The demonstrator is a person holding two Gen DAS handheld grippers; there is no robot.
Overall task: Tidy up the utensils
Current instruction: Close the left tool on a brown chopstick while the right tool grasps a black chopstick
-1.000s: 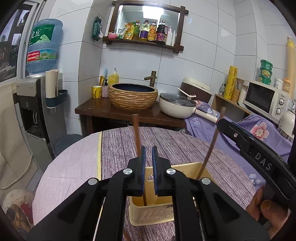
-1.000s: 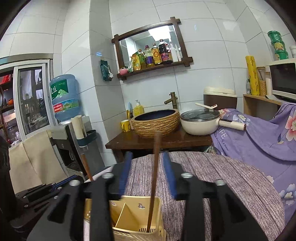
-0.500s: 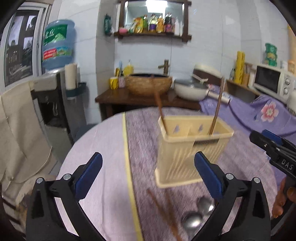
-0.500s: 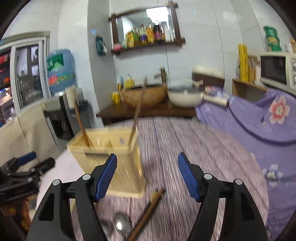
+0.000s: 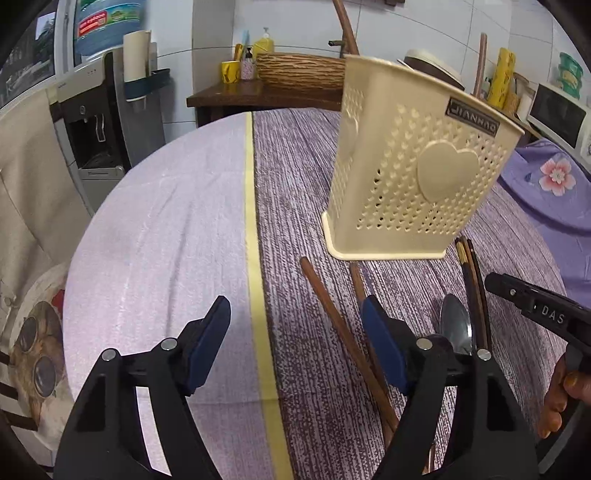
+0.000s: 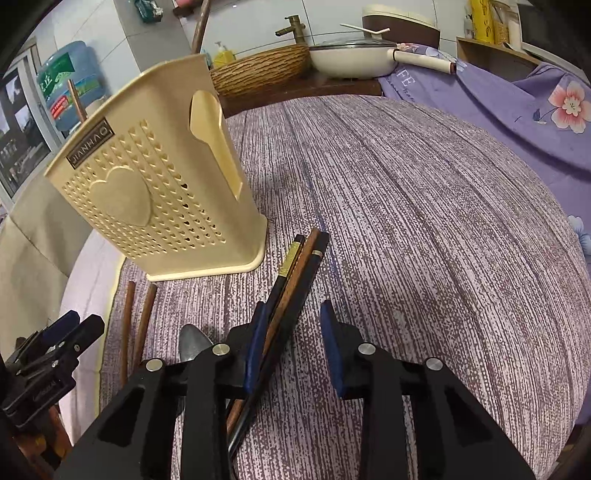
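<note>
A cream perforated utensil holder (image 5: 417, 162) (image 6: 147, 177) stands on the round table with two brown chopsticks (image 5: 345, 26) (image 6: 201, 26) upright in it. Loose brown chopsticks (image 5: 332, 325) (image 6: 127, 325), a metal spoon (image 5: 456, 325) (image 6: 192, 341) and a bundle of dark chopsticks (image 5: 472, 280) (image 6: 299, 266) lie in front of it. My left gripper (image 5: 295, 325) hovers low with jaws closing; one brown chopstick lies between them, untouched. My right gripper (image 6: 293, 325) is closing around the dark bundle, which rests against its left pad while the right pad stands apart.
A purple striped cloth with a yellow band (image 5: 255, 258) covers the table. Behind it stand a woven basin (image 5: 299, 70), a white pan (image 6: 351, 59), a water dispenser (image 5: 96, 110) and a microwave (image 5: 557, 114). A purple floral cover (image 6: 517, 103) lies at the right.
Both grippers let go of the chopsticks standing in the holder, opened wide, dropped toward the table and tilted down. Their jaws are now narrower than half a second ago.
</note>
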